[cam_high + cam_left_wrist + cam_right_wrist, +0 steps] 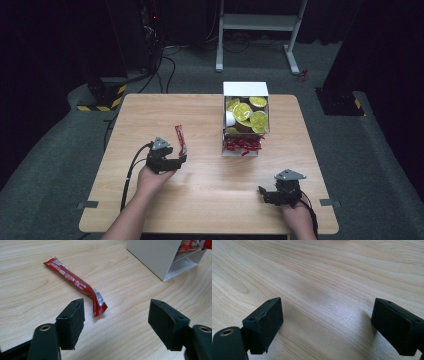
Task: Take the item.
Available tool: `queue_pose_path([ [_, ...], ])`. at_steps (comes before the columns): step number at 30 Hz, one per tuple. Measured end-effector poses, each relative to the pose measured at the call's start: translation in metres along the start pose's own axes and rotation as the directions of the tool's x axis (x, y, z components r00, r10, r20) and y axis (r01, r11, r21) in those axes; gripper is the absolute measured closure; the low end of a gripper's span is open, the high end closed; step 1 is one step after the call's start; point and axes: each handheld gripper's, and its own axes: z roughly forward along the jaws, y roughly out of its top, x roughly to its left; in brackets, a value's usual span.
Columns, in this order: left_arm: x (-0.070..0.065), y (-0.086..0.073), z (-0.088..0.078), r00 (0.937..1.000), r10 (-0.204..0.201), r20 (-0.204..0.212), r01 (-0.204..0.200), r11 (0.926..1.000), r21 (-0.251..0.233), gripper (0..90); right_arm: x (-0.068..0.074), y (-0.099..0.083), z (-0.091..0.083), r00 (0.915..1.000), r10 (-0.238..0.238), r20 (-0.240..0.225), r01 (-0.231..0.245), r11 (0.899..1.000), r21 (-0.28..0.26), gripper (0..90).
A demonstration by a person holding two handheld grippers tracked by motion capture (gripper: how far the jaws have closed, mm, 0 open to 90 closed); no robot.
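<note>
My left gripper [176,161] sits over the left half of the wooden table [150,107], jaws spread wide with nothing between them. Just beyond its tips lies the red snack stick packet [180,139], flat on the wood, its long axis running from near to far; in the left gripper view the packet [76,282] has its crimped near end bent and resting just ahead of the gap between my jaws, untouched. To the right, toward the far edge, stands the white box [245,89], its upper part holding gold-lidded cups [243,112] and its lower tray red packets [243,145]. My right gripper [272,195] rests near the table's near right corner, jaws wide apart over bare wood.
</note>
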Motion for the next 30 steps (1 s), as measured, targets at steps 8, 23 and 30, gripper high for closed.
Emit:
queue_pose_path([
  [8,0.002,-0.008,-0.025,0.9994,0.026,-0.024,-0.026,0.9997,0.0,18.3,0.0,0.0,0.0,1.0,-0.001,0.0,0.001,1.0,0.0,10.3],
  [23,0.031,-0.055,-0.071,0.9993,-0.01,-0.037,0.01,0.9999,-0.002,15.5,0.0,0.0,0.0,1.0,0.001,-0.002,-0.001,1.0,0.002,10.4],
  [30,0.043,-0.081,-0.078,0.9972,-0.013,-0.074,0.017,0.9986,0.05,15.5,0.0,0.0,0.0,1.0,0.002,-0.003,-0.002,1.0,0.001,10.5],
])
